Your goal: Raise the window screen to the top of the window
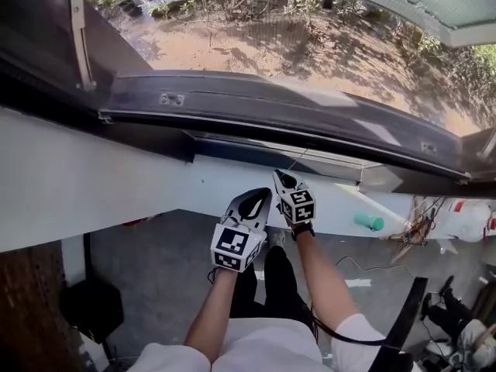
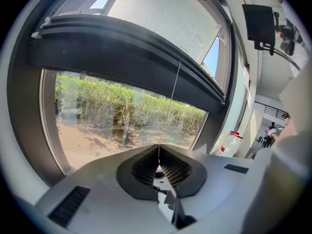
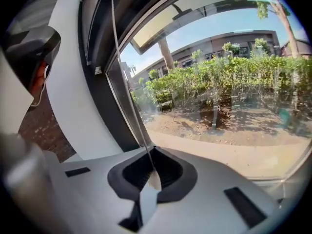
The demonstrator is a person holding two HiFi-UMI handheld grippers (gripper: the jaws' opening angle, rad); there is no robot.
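The window screen's dark bottom bar (image 2: 122,48) hangs partway up the window, with grey mesh (image 2: 165,13) above it. In the head view the bar (image 1: 271,107) crosses the pane. A thin pull cord (image 2: 174,87) runs from the bar down to both grippers. My left gripper (image 2: 158,150) is shut on the cord, which ends right at its closed tips. My right gripper (image 3: 148,152) is shut on the same cord (image 3: 127,82), which rises steeply past the dark frame. In the head view the right gripper (image 1: 285,178) sits just above and right of the left gripper (image 1: 256,201), below the white sill (image 1: 77,177).
A green object (image 1: 369,222), tangled cables (image 1: 418,227) and a white jug with a red cap (image 1: 469,215) lie at the right under the sill. The jug (image 2: 229,143) also shows beside the window frame. Bushes and bare ground lie outside the glass.
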